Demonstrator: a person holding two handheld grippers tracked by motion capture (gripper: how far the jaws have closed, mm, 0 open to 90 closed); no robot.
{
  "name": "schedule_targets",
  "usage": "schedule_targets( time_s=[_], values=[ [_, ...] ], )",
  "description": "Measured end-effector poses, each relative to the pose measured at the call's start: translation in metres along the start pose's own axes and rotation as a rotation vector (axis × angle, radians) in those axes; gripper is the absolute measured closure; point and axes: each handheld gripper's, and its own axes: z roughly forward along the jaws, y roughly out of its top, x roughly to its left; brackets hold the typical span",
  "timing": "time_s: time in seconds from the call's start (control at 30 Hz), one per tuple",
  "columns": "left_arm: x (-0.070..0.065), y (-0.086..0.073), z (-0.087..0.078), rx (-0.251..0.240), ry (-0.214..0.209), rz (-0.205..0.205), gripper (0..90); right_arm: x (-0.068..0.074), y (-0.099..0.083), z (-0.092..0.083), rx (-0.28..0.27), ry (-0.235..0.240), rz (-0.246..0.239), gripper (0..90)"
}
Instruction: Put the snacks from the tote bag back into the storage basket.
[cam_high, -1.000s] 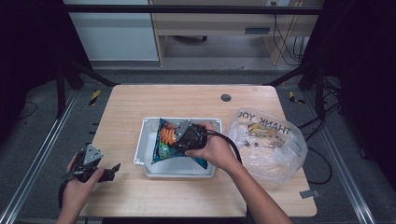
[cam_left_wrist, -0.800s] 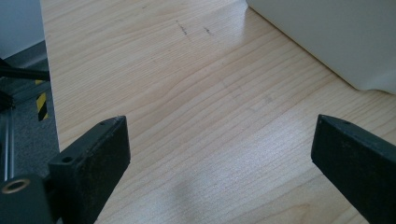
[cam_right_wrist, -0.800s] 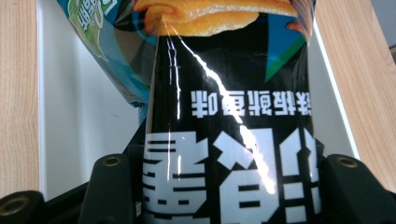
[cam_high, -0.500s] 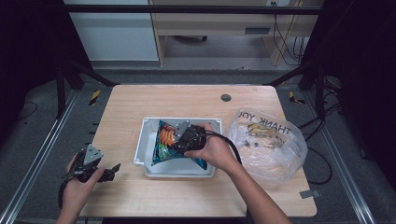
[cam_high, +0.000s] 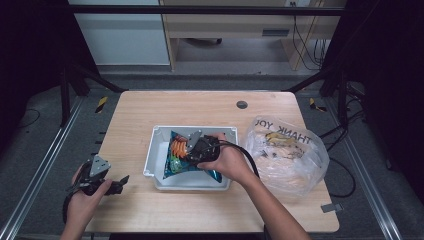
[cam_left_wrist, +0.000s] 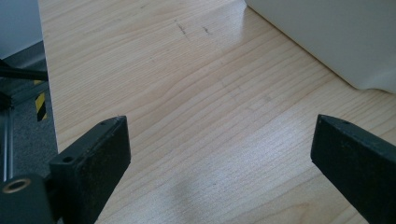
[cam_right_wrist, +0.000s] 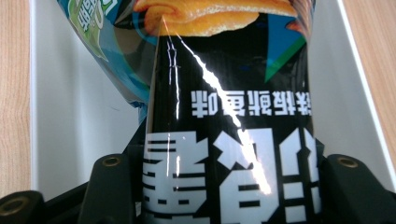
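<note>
A white bin stands mid-table in the high view. In it lies a glossy snack bag, blue and black with orange food pictured. My right gripper reaches into the bin from the right and is shut on the snack bag. The bag sits squeezed between the two black jaws of this gripper, with the bin's white wall on both sides. My left gripper rests at the table's front left, apart from the bin. This left gripper is open, with bare wood between its jaws.
A clear plastic shopping bag with printed lettering lies right of the bin, with items inside it. A round cable grommet sits near the table's far edge. A corner of the bin shows ahead and right of the left gripper.
</note>
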Motion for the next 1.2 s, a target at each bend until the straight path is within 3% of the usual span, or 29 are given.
schedule_targets(
  time_s=[1.2],
  values=[
    [-0.0011, -0.0002, 0.0009, 0.0, -0.003, -0.002, 4.6, -0.0005, -0.0018, 0.0069, 0.015, 0.022, 0.008, 42.6]
  ],
)
